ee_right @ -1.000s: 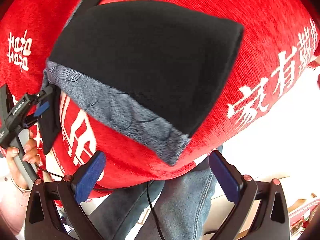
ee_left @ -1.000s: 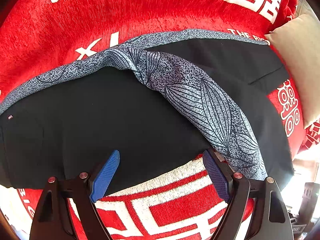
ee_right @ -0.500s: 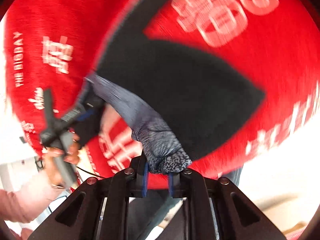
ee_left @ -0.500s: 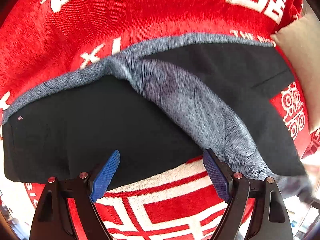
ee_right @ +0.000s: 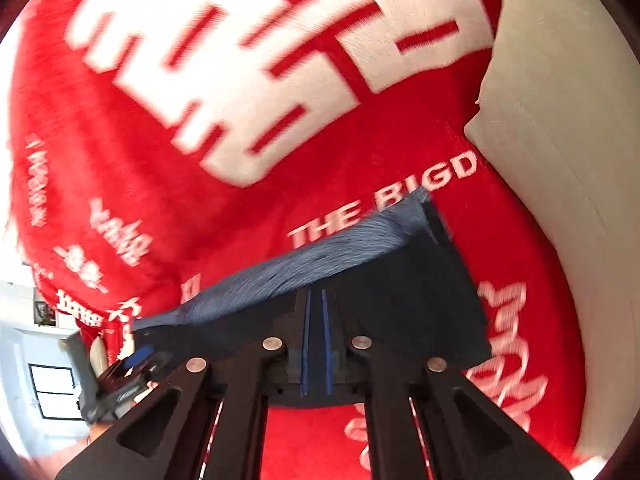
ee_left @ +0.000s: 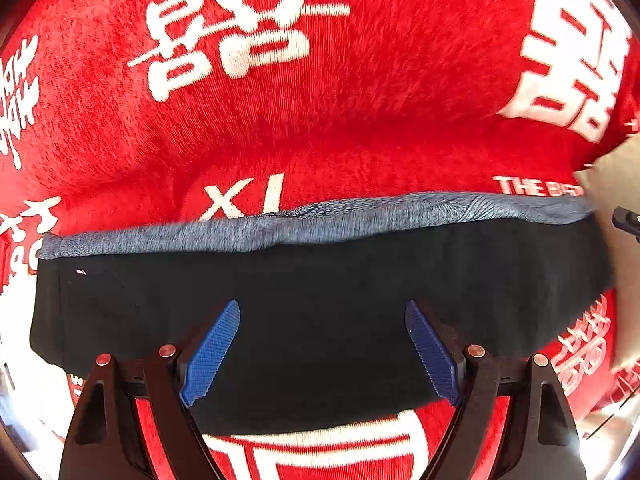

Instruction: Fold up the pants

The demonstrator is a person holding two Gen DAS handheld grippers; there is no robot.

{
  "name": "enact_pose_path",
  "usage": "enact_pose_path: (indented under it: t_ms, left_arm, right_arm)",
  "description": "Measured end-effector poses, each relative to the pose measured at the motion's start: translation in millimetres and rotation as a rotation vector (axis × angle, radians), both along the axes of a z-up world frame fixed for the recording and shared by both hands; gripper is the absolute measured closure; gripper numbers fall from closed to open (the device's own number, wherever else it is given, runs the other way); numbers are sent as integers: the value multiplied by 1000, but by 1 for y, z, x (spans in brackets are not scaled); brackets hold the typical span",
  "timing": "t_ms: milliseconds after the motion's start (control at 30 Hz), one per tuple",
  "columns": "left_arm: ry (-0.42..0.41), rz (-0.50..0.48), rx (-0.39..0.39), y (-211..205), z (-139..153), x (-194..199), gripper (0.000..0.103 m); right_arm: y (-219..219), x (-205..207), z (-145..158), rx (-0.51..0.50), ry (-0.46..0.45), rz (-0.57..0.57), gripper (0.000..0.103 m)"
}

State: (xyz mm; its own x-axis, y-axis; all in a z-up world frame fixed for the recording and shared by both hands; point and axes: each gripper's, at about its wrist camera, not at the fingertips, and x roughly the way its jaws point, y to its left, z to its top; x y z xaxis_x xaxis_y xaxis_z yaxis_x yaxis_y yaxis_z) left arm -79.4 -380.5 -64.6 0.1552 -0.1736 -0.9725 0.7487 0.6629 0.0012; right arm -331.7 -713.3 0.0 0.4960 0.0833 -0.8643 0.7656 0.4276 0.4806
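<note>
While the pants [ee_left: 320, 320] lie as a long black band across the red blanket [ee_left: 360, 120], their grey patterned stripe [ee_left: 304, 226] forms the far edge of the band, with the white lettering of the blanket just beyond it; a beige cushion [ee_right: 560, 160] sits past the band's right end. Left gripper [ee_left: 322, 350]: blue pads spread wide, poised over the near half of the pants and pinching nothing. Right gripper [ee_right: 315, 340]: pads pressed together on the black fabric at the right end of the pants, just beside the stripe; motion blur suggests the cloth is being carried. Step in hand, as judged: lengthwise fold laid, one leg over the other, edges being aligned. Next move, as judged: let go at the stripe edge once the layers match, then take one end of the band and carry it toward the other; slack or skewed layers would spoil the crosswise fold.
</note>
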Motion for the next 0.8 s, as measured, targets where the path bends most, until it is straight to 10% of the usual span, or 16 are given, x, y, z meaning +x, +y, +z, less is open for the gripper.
enact_pose_path:
  t_ms: [67,200,400,500,567,800]
  left_arm:
    - [-4,18,31,-10,-12,2,17]
    - [-18,32,49,-21,-27,3,17]
    - [7,50,108,-26,-57,3,17]
    - [11,56,131,-25,-61,2,17]
    - [-14,58,98,-25,-49,2,17]
    - [-49,62,135,-45,-75,5,12]
  right_arm:
    - [-19,7,-30,38,74,-4,91]
    - [-19,8,-35,-48,169,25,36]
    - [-29,13,-52,-172,307,83,42]
    - [-35,25,-75,-148,352,118,90]
    - [-39,24,-67,-133,295,104,96]
    - [-58,22,-77,-105,357,87,93]
